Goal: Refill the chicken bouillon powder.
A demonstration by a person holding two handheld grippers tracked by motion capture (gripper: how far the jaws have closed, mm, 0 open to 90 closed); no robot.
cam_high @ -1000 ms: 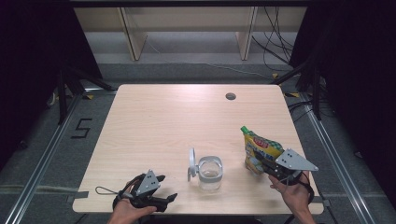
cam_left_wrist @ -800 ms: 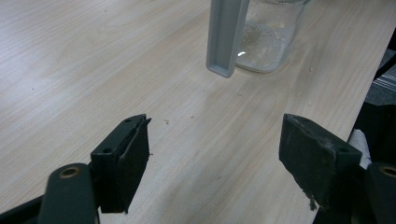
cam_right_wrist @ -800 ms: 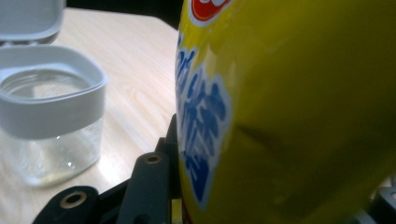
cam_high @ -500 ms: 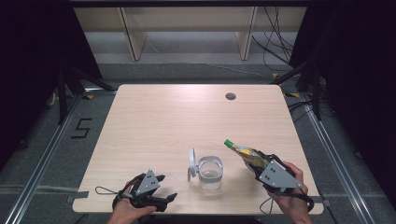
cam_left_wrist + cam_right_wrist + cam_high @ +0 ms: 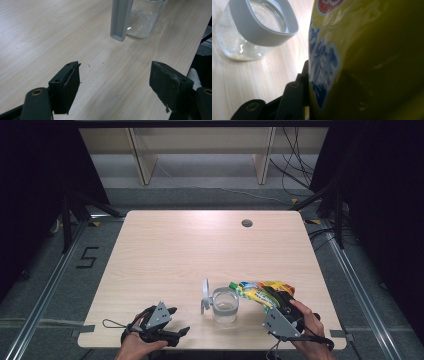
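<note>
High view: at the near edge of the pale wooden table (image 5: 200,245), the right gripper (image 5: 279,312) clamps a yellow printed foil pouch (image 5: 260,291), tipped almost level with its mouth over the clear glass jar (image 5: 225,306), whose grey hinged lid (image 5: 205,295) stands open. The left gripper (image 5: 167,322) rests near the table's front left, jaws spread, holding nothing.

Left gripper view: both black jaws stand wide apart over bare wood, the jar (image 5: 143,20) and hanging lid (image 5: 121,20) ahead.

Right gripper view: the pouch (image 5: 367,60) is gripped close to the lens, beside the grey-rimmed jar (image 5: 254,30).
</note>
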